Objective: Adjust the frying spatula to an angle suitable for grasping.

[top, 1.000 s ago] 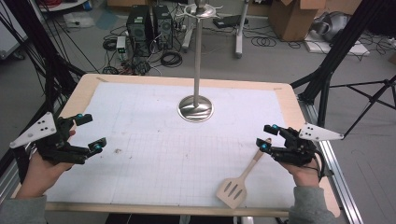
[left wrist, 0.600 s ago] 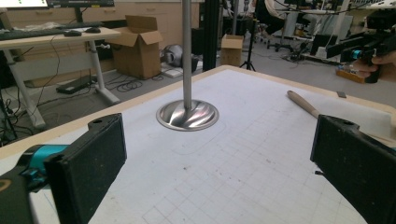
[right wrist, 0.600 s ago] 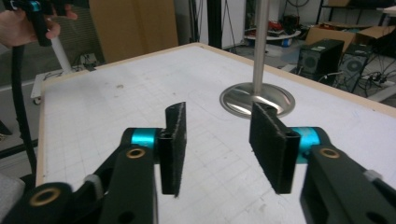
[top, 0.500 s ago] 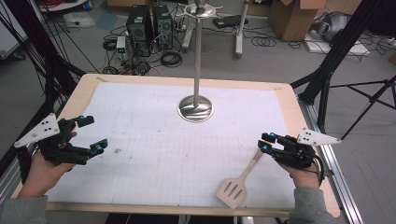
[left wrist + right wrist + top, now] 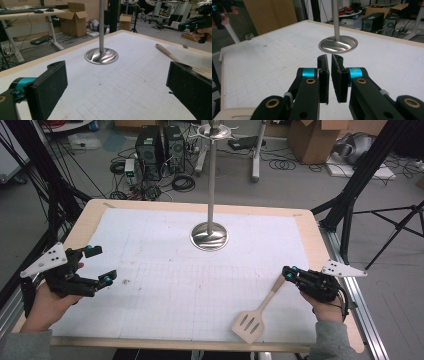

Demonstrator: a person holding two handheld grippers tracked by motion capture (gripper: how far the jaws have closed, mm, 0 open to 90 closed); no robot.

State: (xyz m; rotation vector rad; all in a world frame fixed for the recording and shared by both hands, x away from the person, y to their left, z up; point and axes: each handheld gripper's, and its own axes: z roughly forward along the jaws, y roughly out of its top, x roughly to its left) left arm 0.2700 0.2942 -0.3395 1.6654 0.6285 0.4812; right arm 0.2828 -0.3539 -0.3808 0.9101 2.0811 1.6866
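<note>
A wooden spatula lies flat near the bench's front right corner, its slotted blade toward the front edge and its handle slanting back to the right. The right gripper sits at the handle's far tip by the right edge; its jaws have just been closing and now stand nearly together, though whether they pinch the handle cannot be told. The left gripper hovers near the left edge with jaws wide and empty. A metal stand rises from the bench's middle rear.
</note>
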